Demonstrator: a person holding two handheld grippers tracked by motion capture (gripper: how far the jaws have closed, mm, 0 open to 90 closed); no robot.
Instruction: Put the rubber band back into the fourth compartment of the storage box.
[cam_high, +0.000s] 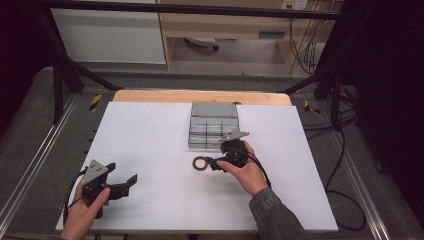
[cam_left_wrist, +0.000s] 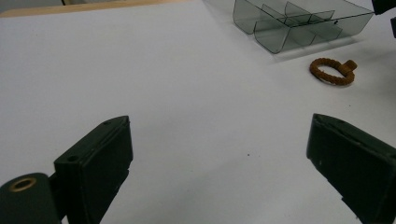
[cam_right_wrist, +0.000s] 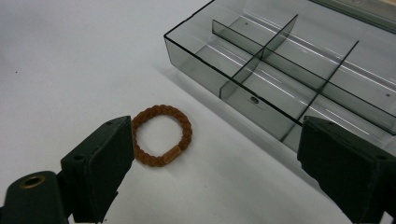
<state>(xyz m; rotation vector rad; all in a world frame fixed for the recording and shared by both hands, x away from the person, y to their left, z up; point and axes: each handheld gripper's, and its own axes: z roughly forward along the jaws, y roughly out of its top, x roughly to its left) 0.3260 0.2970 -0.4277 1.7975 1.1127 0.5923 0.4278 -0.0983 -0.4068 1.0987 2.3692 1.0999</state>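
Left gripper (cam_high: 124, 184) hangs over bare white table (cam_high: 150, 145) at the near left, jaws spread wide, nothing between them. Moving right: the brown bracelet (cam_high: 201, 163) lies flat mid-table, just in front of the clear divided box (cam_high: 214, 125). Right gripper (cam_high: 214, 164) sits right beside the bracelet, jaws wide apart, one jaw just at the bracelet's edge in the right gripper view, not gripping.
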